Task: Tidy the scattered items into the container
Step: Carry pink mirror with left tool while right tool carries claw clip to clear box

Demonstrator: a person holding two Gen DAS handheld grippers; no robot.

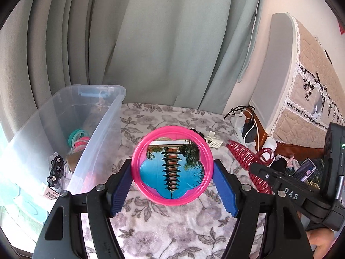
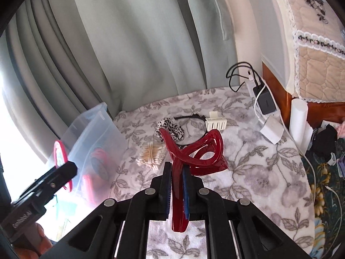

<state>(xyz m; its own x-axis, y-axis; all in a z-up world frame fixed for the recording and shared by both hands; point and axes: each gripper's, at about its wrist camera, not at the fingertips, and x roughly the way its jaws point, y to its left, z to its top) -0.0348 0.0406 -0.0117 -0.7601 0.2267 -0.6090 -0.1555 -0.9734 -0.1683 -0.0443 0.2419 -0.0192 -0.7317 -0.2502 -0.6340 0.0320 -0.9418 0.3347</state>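
Left tool (image 1: 172,185) clamps round pink mirror (image 1: 171,165); right tool (image 2: 177,185) pinches glossy red hair claw (image 2: 194,151). Clear plastic bin (image 1: 103,129) left; cotton swabs (image 2: 152,154), leopard scrunchie (image 2: 171,130) on floral blanket (image 2: 258,172).

A pink-rimmed mirror (image 1: 171,168) reflects blue sky. A dark red hair claw (image 2: 194,153) sits between blue pads (image 2: 185,192) of a black tool (image 2: 177,191). The blanket (image 2: 258,172) is white with grey flowers. The bin (image 1: 64,129) is clear, the curtain (image 1: 151,43) pale green, a scrunchie (image 2: 171,130) black-and-white spotted.

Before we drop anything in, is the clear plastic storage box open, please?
Open: the clear plastic storage box has no lid; bangles show inside.
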